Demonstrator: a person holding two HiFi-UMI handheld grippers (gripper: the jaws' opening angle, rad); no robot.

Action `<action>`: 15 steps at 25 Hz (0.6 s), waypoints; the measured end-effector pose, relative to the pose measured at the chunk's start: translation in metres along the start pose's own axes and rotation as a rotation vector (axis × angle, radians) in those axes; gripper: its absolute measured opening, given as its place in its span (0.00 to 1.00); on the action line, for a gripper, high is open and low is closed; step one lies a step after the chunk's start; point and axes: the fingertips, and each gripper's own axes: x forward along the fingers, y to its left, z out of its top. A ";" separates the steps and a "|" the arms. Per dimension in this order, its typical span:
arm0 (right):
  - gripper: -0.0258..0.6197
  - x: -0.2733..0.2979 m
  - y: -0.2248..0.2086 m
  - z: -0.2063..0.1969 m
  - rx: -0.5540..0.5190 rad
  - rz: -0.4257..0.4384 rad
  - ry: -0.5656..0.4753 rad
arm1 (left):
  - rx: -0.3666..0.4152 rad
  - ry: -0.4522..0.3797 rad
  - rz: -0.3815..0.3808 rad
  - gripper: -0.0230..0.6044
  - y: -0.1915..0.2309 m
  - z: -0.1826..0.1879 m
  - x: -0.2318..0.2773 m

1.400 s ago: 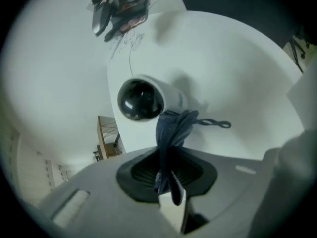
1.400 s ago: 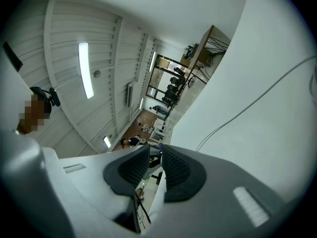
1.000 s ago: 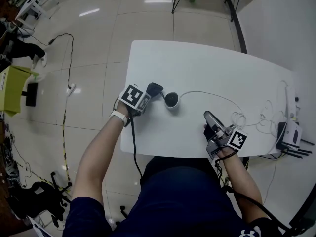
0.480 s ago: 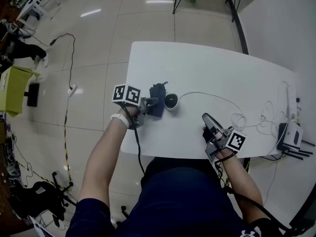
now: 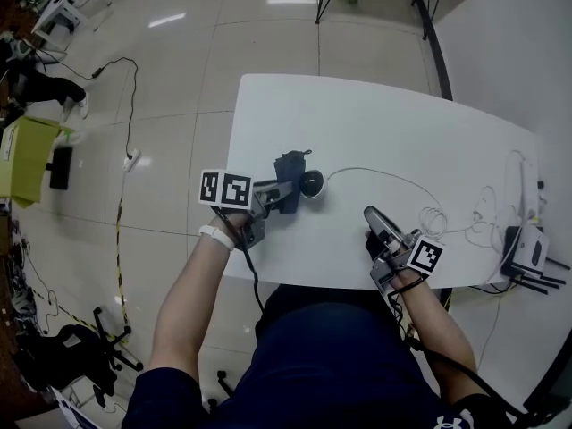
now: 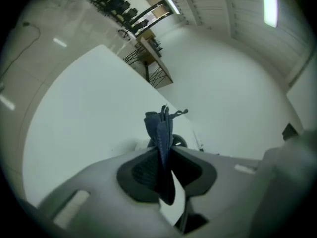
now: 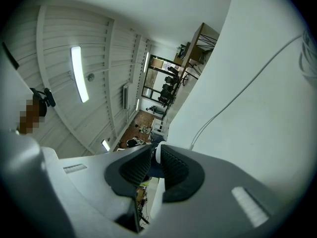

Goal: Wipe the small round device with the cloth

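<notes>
Gripping the dark blue cloth [image 5: 289, 180] between its jaws, the left gripper [image 5: 273, 197] hangs over the left part of the white table [image 5: 375, 123], tilted downward, its marker cube towards the table's left edge. In the left gripper view the two pads are clamped on the cloth [image 6: 159, 128], which is bunched into a narrow upright fold – it sticks out past the tips of the left gripper [image 6: 163, 155] and a short tail hangs back behind the pads. The small round device [image 5: 311, 182] sits on the table just right of the cloth, a black dome on a pale base; from the head view the cloth's edge lies right against its left side, though whether it presses on the dome cannot be told. In the left gripper view only a sliver of the device [image 6: 179, 141] peeks out from behind the fold. A thin white cable [image 5: 384, 175] runs from the device in an arc across the table towards the right. The right gripper [image 5: 372, 216] is held near the table's front edge, well apart from the device, pointing roughly level. Its jaws have just been closing – in the right gripper view the right gripper [image 7: 154, 152] shows only a narrow slit between the ribbed pads, with nothing held in it, and the cable [image 7: 237, 88] crosses the tabletop [image 7: 277, 133] beyond.
</notes>
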 end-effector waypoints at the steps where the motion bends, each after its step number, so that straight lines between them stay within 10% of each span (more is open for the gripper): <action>1: 0.14 0.000 0.000 0.001 -0.002 0.000 0.003 | 0.073 -0.011 0.023 0.14 -0.011 0.001 -0.003; 7: 0.14 0.002 0.000 -0.001 -0.014 -0.001 0.019 | 0.663 -0.003 0.342 0.14 -0.048 -0.010 -0.002; 15: 0.14 0.011 0.008 -0.005 -0.061 0.014 0.062 | 1.097 -0.025 0.620 0.14 -0.055 -0.027 0.000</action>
